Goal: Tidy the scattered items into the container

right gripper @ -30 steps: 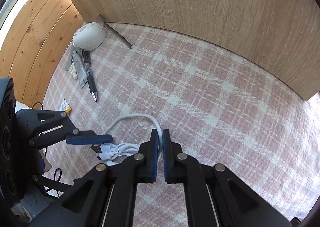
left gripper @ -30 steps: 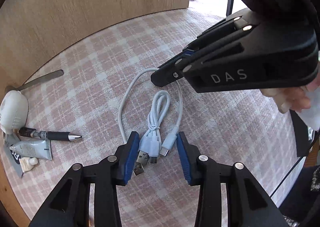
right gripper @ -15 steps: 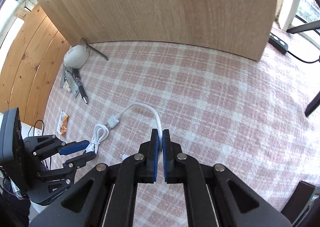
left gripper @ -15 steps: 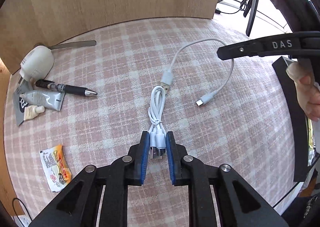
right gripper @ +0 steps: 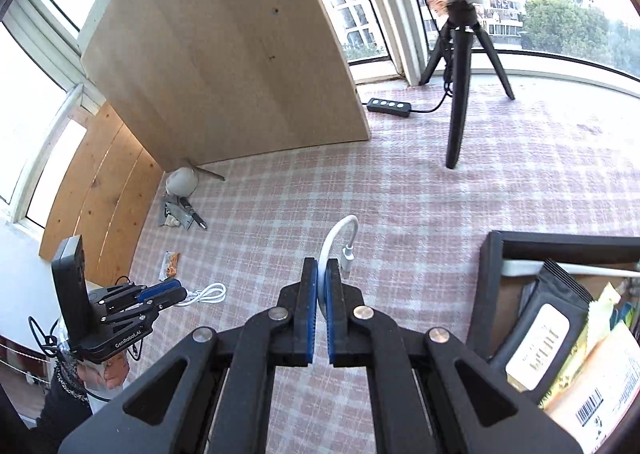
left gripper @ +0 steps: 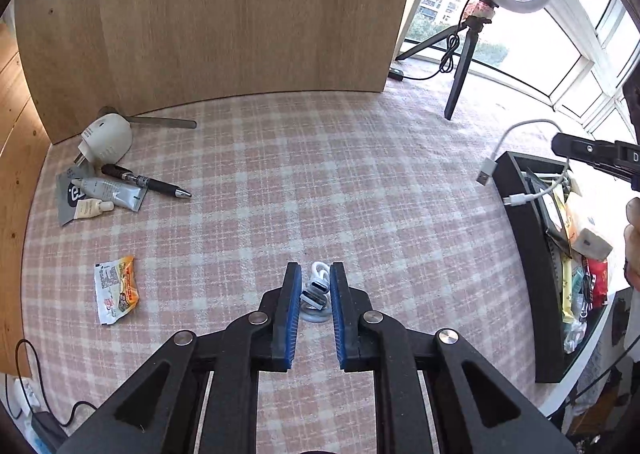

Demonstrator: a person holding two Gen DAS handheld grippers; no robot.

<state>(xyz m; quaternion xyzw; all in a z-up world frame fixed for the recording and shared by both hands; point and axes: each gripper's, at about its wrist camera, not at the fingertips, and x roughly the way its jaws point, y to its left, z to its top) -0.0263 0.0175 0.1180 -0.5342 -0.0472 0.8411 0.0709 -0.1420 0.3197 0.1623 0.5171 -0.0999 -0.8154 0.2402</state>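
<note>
My left gripper [left gripper: 314, 286] is shut on a coiled white cable bundle [left gripper: 316, 292], lifted above the pink checked cloth [left gripper: 320, 174]. It also shows in the right wrist view [right gripper: 208, 294], hanging from the left gripper [right gripper: 168, 292]. My right gripper [right gripper: 321, 278] is shut on a short white USB cable [right gripper: 334, 238] and holds it in the air. In the left wrist view that cable [left gripper: 508, 158] dangles over the left edge of the black container [left gripper: 532, 274].
A white round device [left gripper: 106, 138], a black pen [left gripper: 146, 182], a tube [left gripper: 110, 190], a small bottle [left gripper: 94, 209] and a grey sachet lie at the far left by the wooden panel [left gripper: 240, 14]. A snack packet [left gripper: 116, 290] lies nearer. A tripod [right gripper: 460, 66] stands at the back.
Both grippers have lifted and pulled back with their cables. The right one carried the short cable to the right, to the container's edge. The coiled bundle has come up off the cloth.
</note>
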